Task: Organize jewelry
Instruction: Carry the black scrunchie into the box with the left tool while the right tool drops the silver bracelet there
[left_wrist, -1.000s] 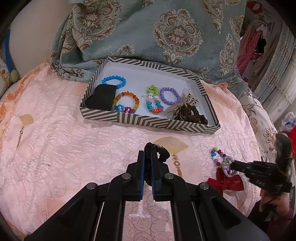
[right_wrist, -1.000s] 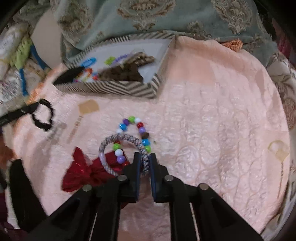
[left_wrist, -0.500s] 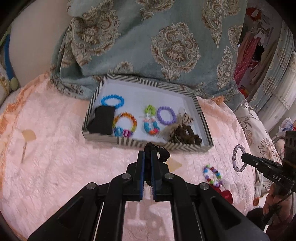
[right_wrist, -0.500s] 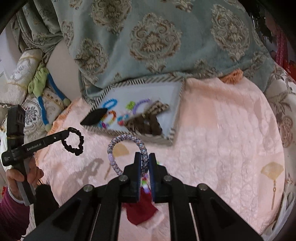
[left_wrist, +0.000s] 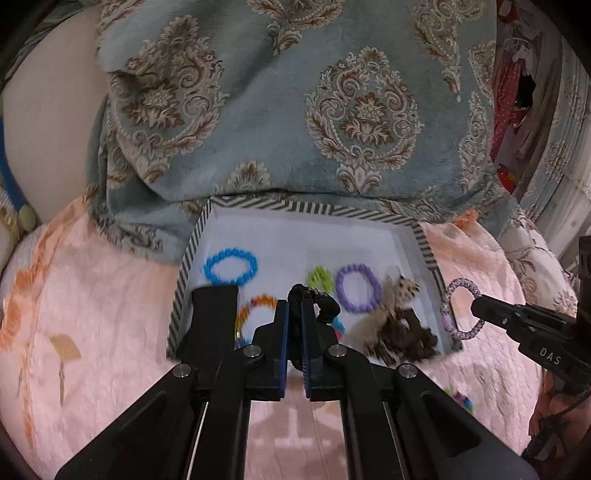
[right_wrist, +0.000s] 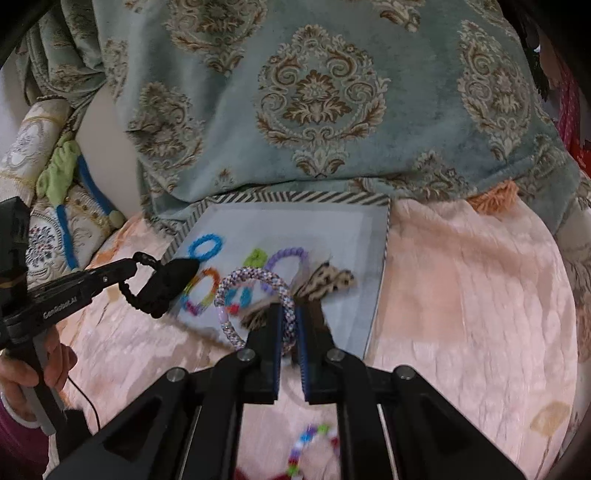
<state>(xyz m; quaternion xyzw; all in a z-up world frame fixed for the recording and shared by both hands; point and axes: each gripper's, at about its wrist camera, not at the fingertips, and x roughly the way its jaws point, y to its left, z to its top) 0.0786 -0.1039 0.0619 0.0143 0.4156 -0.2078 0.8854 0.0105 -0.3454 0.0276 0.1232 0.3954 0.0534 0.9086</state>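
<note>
Over a pink bedspread (left_wrist: 92, 314), the left hand-held gripper (left_wrist: 293, 317) is clamped on a black braided bracelet (left_wrist: 314, 301) and the right hand-held gripper (right_wrist: 289, 325) on a speckled lilac bangle (right_wrist: 255, 280), both near the striped tray (left_wrist: 184, 277); an early release would likely drop either outside it.

Left gripper (left_wrist: 292, 321) and right gripper (right_wrist: 289, 321) both clamped, angled downward.

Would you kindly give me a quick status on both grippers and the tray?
Left gripper shut on black braided bracelet. Right gripper shut on lilac rope bracelet. Both near the striped tray, neither item dropped in. Nothing blocking the tray.
</note>
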